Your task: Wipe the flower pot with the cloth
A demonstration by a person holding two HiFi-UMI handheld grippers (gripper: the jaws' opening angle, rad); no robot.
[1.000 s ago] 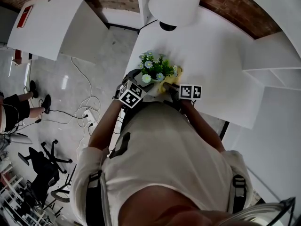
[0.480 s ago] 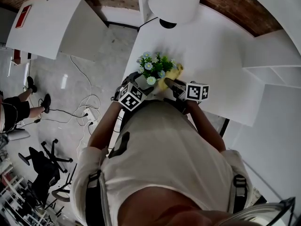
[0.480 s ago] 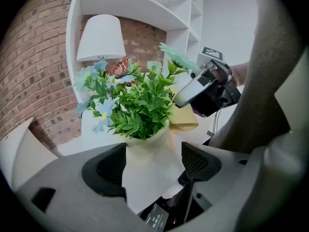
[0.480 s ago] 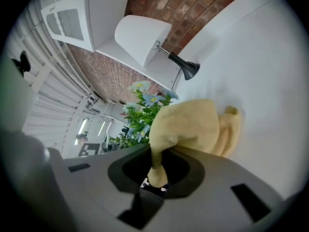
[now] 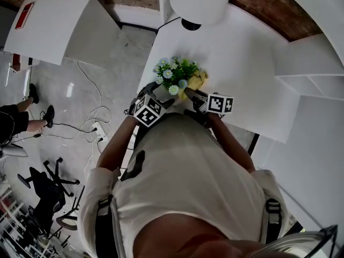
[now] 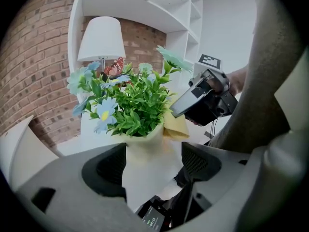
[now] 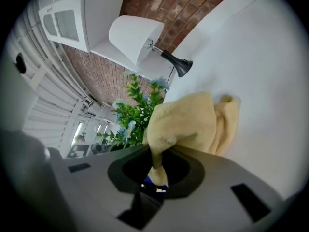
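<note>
A cream flower pot (image 6: 143, 146) with green leaves and pale blue flowers (image 5: 176, 74) sits between the jaws of my left gripper (image 6: 152, 167), which is shut on its sides at the near edge of the white desk (image 5: 242, 58). In the head view the left gripper (image 5: 160, 99) reaches in under the plant. My right gripper (image 7: 157, 166) is shut on a yellow cloth (image 7: 193, 124). The cloth (image 5: 196, 80) is bunched against the pot's right side, just beside the foliage. From the left gripper view the right gripper (image 6: 203, 98) comes in from the right with the cloth (image 6: 175, 125) below it.
A table lamp with a white shade (image 5: 200, 1) stands behind the plant. White shelving (image 6: 145, 8) rises against a brick wall. To the left lie floor cables and a power strip (image 5: 99, 128), an office chair (image 5: 45, 184), someone's legs (image 5: 16, 117) and another white table (image 5: 54, 20).
My right gripper has lifted the cloth up the pot's right side, from low by the pot to level with the leaves. The left gripper and pot have hardly moved.
</note>
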